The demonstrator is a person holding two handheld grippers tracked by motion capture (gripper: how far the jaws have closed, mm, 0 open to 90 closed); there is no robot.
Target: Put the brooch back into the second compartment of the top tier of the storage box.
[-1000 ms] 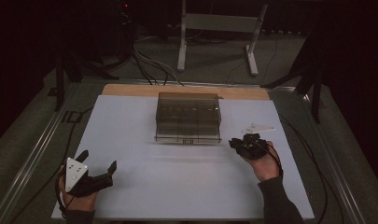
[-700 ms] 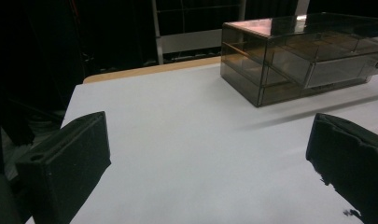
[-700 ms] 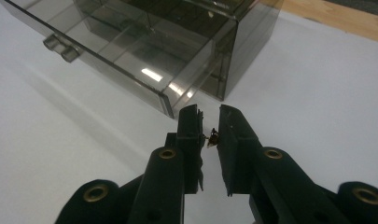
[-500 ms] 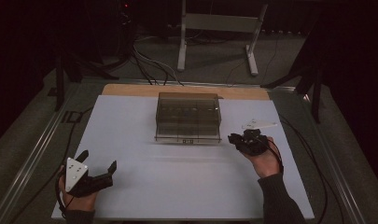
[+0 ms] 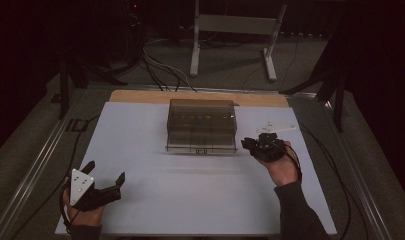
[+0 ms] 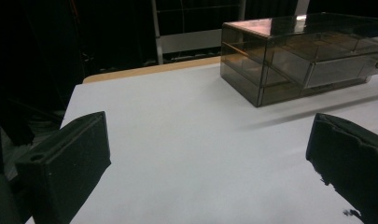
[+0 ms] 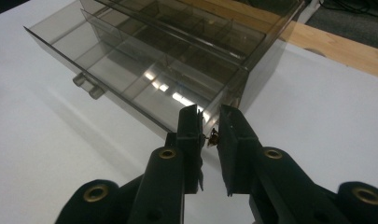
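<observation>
A smoky clear drawer box (image 5: 202, 125) stands at the middle back of the white table (image 5: 190, 195). In the right gripper view its bottom drawer (image 7: 130, 79) sits pulled out a little, showing divided compartments and a small knob (image 7: 88, 87). My right gripper (image 5: 246, 144) hovers at the box's front right corner, jaws shut on a tiny brown-orange piece (image 7: 213, 138), the right gripper (image 7: 210, 135) just in front of the drawer's corner. My left gripper (image 5: 106, 184) rests at the table's front left, open with nothing between its jaws, the left gripper (image 6: 210, 154) facing the box (image 6: 308, 56) from afar.
A wooden strip (image 5: 140, 96) runs along the table's far edge. Behind it a metal stand (image 5: 230, 30) and loose cables (image 5: 155, 65) lie on the floor. A rail (image 5: 35, 165) borders the table's left side.
My right hand has lifted a little and edged toward the box's front right corner. The left hand has stayed put.
</observation>
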